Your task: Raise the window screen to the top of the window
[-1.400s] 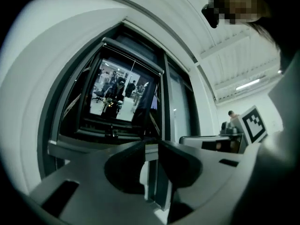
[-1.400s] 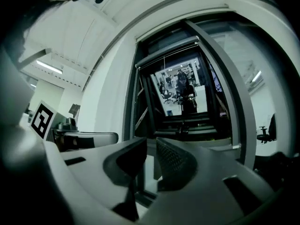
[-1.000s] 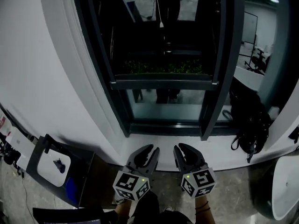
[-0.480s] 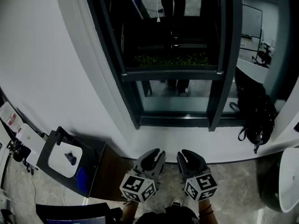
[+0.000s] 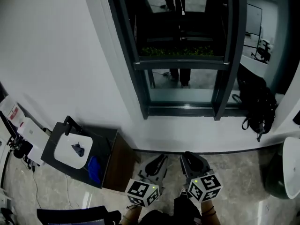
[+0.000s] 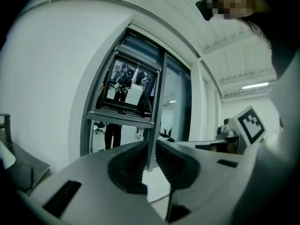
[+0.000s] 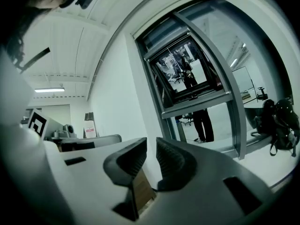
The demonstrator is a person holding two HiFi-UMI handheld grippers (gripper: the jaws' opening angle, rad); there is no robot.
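Note:
The window (image 5: 183, 108) has a dark frame set in a white wall. Its dark screen fills the upper pane and ends at a horizontal bar (image 5: 183, 63); a thin white cord (image 5: 181, 6) hangs in front of it. The bar also shows in the left gripper view (image 6: 123, 117) and the right gripper view (image 7: 197, 104). My left gripper (image 5: 161, 160) and right gripper (image 5: 187, 156) are side by side at the bottom of the head view, well short of the window. Both are shut on nothing, as the left gripper (image 6: 151, 148) and the right gripper (image 7: 151, 149) show close up.
A dark side table (image 5: 105, 139) with a white tray (image 5: 70, 151) stands at the lower left. A black backpack (image 5: 255, 104) rests on the white sill (image 5: 187, 132) at the right. A white rounded object (image 5: 289, 168) is at the far right.
The window has slid up and away in the head view and the side table has come further into sight. Both grippers sit lower in the frame, still shut and side by side.

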